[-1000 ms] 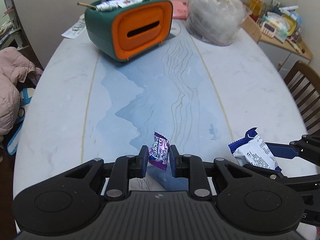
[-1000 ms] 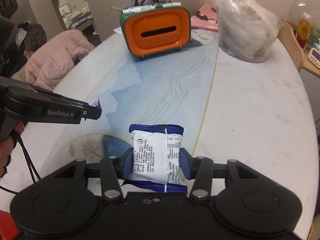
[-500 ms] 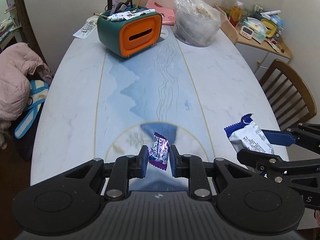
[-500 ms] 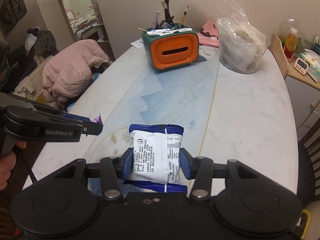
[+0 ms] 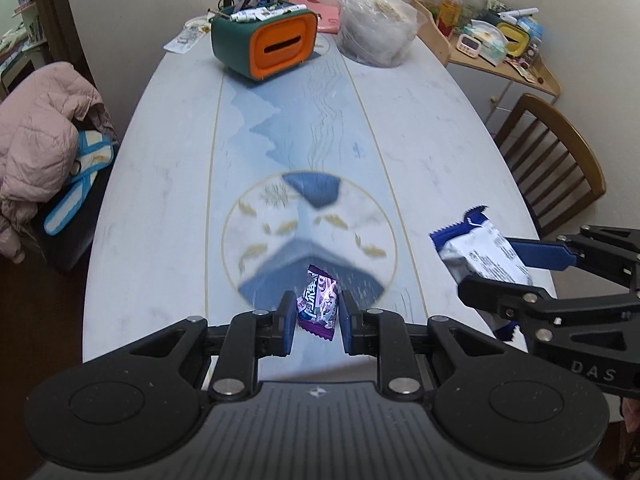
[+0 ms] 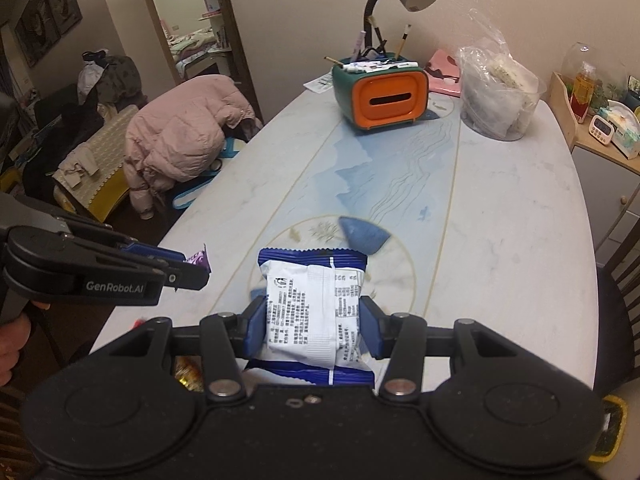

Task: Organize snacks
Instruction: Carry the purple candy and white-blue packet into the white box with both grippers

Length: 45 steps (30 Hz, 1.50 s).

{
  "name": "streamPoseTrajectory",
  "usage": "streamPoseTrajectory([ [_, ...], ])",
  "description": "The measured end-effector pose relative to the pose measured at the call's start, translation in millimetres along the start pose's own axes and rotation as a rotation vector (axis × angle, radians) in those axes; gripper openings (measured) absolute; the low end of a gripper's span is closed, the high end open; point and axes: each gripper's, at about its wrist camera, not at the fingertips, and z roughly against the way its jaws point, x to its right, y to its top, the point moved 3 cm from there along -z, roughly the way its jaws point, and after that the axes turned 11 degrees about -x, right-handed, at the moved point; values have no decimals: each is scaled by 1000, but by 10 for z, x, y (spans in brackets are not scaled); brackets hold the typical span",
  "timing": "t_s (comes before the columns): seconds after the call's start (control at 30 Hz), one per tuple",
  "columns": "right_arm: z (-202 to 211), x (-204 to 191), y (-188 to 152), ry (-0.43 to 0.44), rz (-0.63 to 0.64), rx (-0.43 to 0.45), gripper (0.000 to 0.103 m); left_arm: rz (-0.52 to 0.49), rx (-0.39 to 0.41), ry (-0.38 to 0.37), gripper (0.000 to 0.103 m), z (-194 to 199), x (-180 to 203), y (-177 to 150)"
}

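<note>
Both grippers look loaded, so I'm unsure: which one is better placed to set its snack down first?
Probably left: the left gripper holds the candy over mid-table; the right gripper's packet hangs nearer the edge.

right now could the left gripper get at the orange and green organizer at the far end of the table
Probably not as things stand. The left gripper is shut on the purple candy wrapper, so it is occupied. The orange and green organizer sits at the far end of the table; the path there looks unobstructed.
</note>
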Motion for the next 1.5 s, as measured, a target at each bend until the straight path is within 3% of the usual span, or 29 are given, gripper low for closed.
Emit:
streamPoseTrajectory([
  [0.27, 52, -244, -409, 25, -17, -15, 47, 23, -25, -14, 22, 59, -17, -597],
  [0.77, -360, -547, -1225, 45, -67, -125, 47, 110, -125, -50, 22, -343, -205, -1457],
  [1.5, -827, -757, -1698, 8, -111, -242, 47, 111, -227, -30, 22, -1035, -147, -1898],
])
